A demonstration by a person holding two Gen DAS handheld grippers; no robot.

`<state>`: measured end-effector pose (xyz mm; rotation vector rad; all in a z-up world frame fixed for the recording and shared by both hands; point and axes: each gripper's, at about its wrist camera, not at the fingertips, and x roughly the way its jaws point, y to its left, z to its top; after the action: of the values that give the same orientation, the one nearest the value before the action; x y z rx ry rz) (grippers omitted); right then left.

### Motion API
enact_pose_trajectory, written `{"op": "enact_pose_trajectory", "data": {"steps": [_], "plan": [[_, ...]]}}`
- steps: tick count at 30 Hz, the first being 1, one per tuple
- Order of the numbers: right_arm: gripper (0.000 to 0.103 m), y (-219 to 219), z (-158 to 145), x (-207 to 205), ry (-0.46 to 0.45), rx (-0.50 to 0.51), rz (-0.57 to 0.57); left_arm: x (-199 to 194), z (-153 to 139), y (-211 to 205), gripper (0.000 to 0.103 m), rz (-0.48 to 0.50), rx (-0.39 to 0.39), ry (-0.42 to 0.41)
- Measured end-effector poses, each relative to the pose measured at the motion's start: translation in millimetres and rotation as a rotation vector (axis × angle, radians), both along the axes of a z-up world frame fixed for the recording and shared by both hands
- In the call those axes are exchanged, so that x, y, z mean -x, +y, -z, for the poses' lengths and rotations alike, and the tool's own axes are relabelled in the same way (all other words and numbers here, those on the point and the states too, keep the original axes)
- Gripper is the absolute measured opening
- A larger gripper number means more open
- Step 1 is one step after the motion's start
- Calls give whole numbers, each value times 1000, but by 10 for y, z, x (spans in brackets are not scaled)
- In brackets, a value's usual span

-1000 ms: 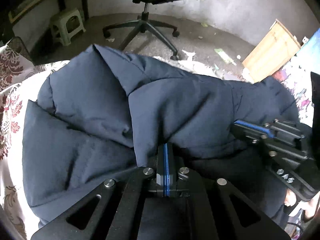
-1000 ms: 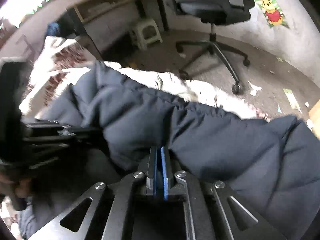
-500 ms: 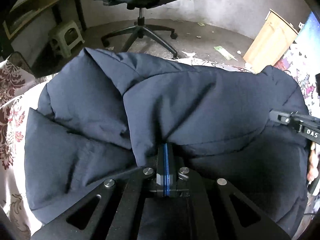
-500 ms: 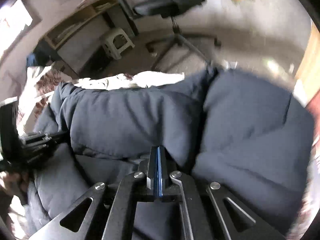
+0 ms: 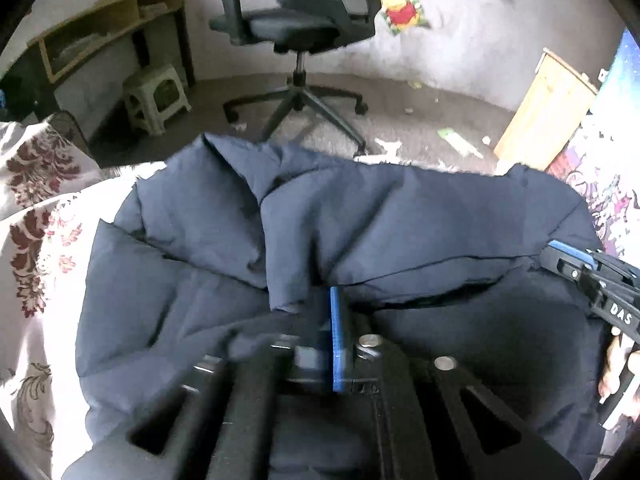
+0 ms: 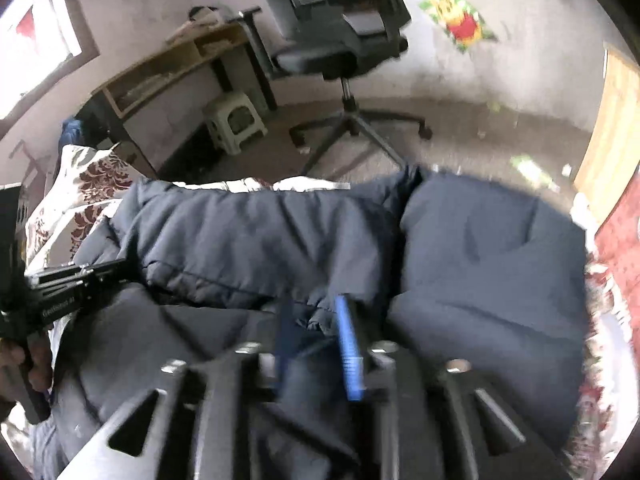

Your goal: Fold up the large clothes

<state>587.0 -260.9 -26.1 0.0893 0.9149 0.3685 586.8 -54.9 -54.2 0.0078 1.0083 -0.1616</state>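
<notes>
A dark navy puffer jacket (image 5: 360,216) lies folded over on a floral bedsheet (image 5: 36,240). My left gripper (image 5: 326,312) sits at the near edge of the folded flap, its jaws slightly parted with fabric draped over the left finger. My right gripper (image 6: 316,316) has its blue pads (image 6: 348,340) apart, with a bit of jacket (image 6: 480,248) hem lying loose between them. The right gripper also shows in the left wrist view (image 5: 576,264) at the jacket's right edge. The left gripper shows in the right wrist view (image 6: 80,276) at the left edge.
A black office chair (image 5: 296,28) stands on the grey floor beyond the bed. A small pale stool (image 5: 156,96) and a wooden desk (image 5: 100,40) are at the left. A wooden board (image 5: 544,108) leans on the wall at the right.
Both grippers have opened from shut, letting go of the jacket flap, which now rests folded over. Both cameras have tilted up, showing more of the room.
</notes>
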Motion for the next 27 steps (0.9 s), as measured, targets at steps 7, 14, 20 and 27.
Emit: {"op": "enact_pose_trajectory", "data": {"steps": [7, 14, 20, 27], "plan": [[63, -58, -407, 360, -149, 2, 38, 344, -513, 79, 73, -74, 66, -160], [92, -129, -804, 700, -254, -32, 98, 643, -912, 93, 87, -114, 128, -205], [103, -175, -1142, 1125, -341, -36, 136, 1023, -1261, 42, 100, -137, 98, -327], [103, -190, -1390, 1681, -411, -50, 154, 1539, -1572, 38, 101, -120, 44, -414]]}}
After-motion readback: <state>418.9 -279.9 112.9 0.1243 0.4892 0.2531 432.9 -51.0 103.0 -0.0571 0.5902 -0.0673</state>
